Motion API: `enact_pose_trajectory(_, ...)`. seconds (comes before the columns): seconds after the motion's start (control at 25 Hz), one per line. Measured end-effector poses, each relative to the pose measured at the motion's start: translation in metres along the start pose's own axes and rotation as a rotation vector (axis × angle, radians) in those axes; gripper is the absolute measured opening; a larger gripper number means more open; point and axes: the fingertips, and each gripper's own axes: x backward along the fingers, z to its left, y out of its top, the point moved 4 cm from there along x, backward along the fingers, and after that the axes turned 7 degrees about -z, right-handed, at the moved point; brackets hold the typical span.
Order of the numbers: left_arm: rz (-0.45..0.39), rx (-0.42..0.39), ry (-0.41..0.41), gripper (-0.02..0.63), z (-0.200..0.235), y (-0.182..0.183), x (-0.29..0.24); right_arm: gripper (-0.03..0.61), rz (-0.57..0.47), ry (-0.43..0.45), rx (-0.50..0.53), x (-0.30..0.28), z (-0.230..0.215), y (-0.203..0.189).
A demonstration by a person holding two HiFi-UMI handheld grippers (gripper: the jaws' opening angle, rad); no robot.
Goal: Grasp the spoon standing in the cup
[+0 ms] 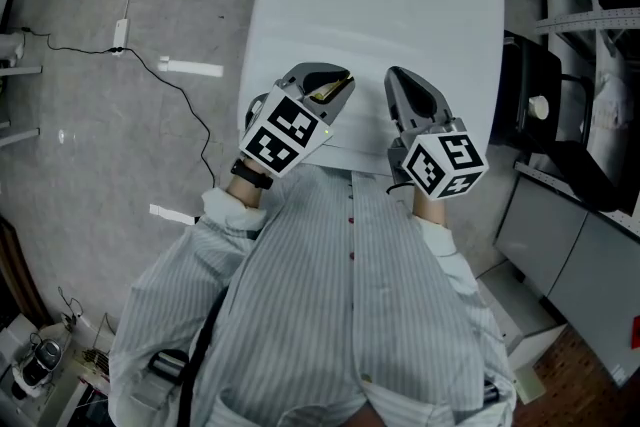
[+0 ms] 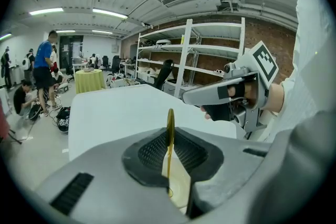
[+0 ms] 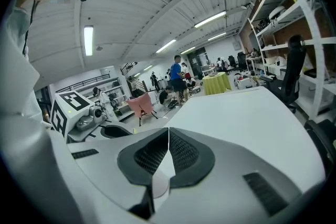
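Note:
My left gripper [image 1: 335, 80] hangs over the near edge of the white table [image 1: 380, 5], shut on a thin gold spoon [image 2: 170, 128]. In the left gripper view the spoon stands edge-on between the black pads [image 2: 152, 155] and sticks up past them. A yellow glint of the spoon [image 1: 322, 95] shows at the jaws in the head view. My right gripper [image 1: 405, 80] hovers beside the left one. Its pads [image 3: 184, 152] meet with nothing between them. No cup shows in any view.
The table top [image 3: 247, 113] stretches away from me. A cable and power strip [image 1: 120, 35] lie on the floor to the left. White shelving [image 2: 210, 55] and a black chair [image 3: 291, 71] stand to the right. People [image 2: 44, 68] gather beyond the table's far end.

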Motion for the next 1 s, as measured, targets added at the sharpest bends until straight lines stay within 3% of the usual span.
enact_pose_trajectory(0.56,-0.185,0.157,0.017,0.040,0.025,0.026,0.034,0.011,-0.001,0.058,0.037,-0.022,0.020,0.016)
enact_pose_trajectory(1.0,-0.313,0.199,0.084,0.040,0.043,0.052,0.070,0.011,0.002,0.123,0.056,-0.036,0.031,0.025)
